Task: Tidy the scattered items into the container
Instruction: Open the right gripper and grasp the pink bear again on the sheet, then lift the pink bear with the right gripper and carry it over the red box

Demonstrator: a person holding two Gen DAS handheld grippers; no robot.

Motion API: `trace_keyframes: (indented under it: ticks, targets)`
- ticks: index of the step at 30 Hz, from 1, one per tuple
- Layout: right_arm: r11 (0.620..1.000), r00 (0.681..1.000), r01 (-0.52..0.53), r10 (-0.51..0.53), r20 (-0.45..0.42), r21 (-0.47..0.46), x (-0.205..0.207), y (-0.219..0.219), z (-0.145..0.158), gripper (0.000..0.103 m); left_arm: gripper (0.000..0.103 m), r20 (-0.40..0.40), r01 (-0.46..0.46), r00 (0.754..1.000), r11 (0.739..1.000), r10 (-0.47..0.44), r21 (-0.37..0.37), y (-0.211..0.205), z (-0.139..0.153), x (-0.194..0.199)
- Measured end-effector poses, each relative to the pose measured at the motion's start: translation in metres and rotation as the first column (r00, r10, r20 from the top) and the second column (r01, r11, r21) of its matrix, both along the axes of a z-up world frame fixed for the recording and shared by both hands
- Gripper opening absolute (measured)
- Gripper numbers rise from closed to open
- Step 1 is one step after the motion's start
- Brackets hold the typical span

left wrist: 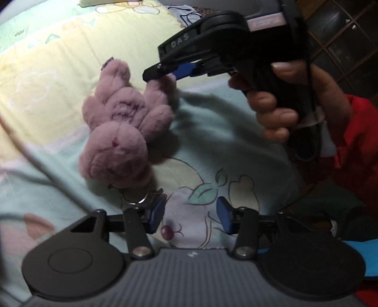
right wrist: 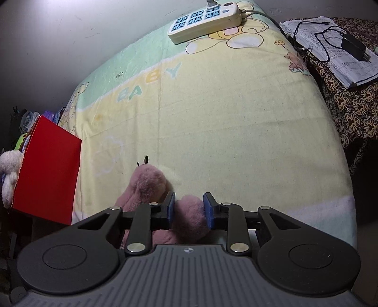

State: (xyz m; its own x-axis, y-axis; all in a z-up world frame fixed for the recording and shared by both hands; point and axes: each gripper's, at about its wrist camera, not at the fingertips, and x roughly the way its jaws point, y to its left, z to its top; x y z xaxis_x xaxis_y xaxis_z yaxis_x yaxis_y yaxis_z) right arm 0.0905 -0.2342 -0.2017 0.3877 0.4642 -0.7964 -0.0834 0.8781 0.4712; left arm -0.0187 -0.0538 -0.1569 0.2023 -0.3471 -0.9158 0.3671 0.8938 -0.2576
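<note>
A pink plush rabbit keychain [left wrist: 118,122] hangs over the bed, head down, with a metal ring [left wrist: 138,197] at its head. My right gripper [left wrist: 165,70] is shut on one of its limbs; in the right wrist view the limb [right wrist: 190,212] sits between the blue pads [right wrist: 170,207], with my right gripper [right wrist: 189,209] closed around it. My left gripper [left wrist: 190,215] is open and empty just below the ring. A red box [right wrist: 47,172] stands at the left edge of the bed.
A yellow-green "BABY" blanket [right wrist: 224,118] covers the bed. A white power strip [right wrist: 203,20] lies at the far end. Papers with a black charger [right wrist: 340,47] lie on a patterned cloth to the right. A white plush [right wrist: 9,172] sits beside the red box.
</note>
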Motion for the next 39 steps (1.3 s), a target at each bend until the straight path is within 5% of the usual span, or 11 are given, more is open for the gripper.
trace_keyframes:
  ticks: [5, 11, 17, 20, 22, 30, 39]
  targets:
    - [0.997, 0.993, -0.036, 0.043, -0.109, 0.069, -0.026, -0.012, -0.004, 0.029, 0.045, 0.033, -0.073, 0.997, 0.996, 0.071, 0.042, 0.014, -0.003, 0.015]
    - [0.967, 0.969, -0.058, 0.115, -0.219, 0.250, -0.073, 0.002, -0.013, 0.029, 0.046, 0.159, -0.126, 0.980, 0.991, 0.117, 0.049, 0.044, 0.034, 0.025]
    - [0.960, 0.993, -0.071, 0.093, -0.069, 0.269, -0.078, -0.008, 0.023, 0.033, 0.049, 0.139, -0.143, 0.981, 0.989, 0.137, 0.035, 0.064, 0.035, 0.017]
    - [0.976, 0.999, -0.039, 0.033, 0.030, 0.216, -0.065, -0.016, 0.036, 0.051, 0.052, 0.069, -0.155, 0.985, 0.987, 0.158, -0.035, 0.063, 0.025, 0.006]
    - [0.984, 0.993, -0.086, 0.073, 0.089, 0.157, -0.050, -0.009, 0.035, 0.054, 0.054, 0.030, -0.153, 0.988, 0.987, 0.154, -0.049, 0.055, 0.017, 0.002]
    - [0.949, 0.961, -0.273, 0.276, 0.001, 0.160, -0.031, 0.002, -0.003, 0.056, 0.064, -0.038, -0.200, 0.979, 0.980, 0.199, -0.012, 0.031, -0.004, 0.009]
    - [0.943, 0.955, -0.297, 0.293, 0.046, 0.148, -0.049, 0.005, -0.006, 0.051, 0.081, -0.060, -0.259, 0.964, 0.966, 0.258, -0.003, 0.038, -0.007, 0.018]
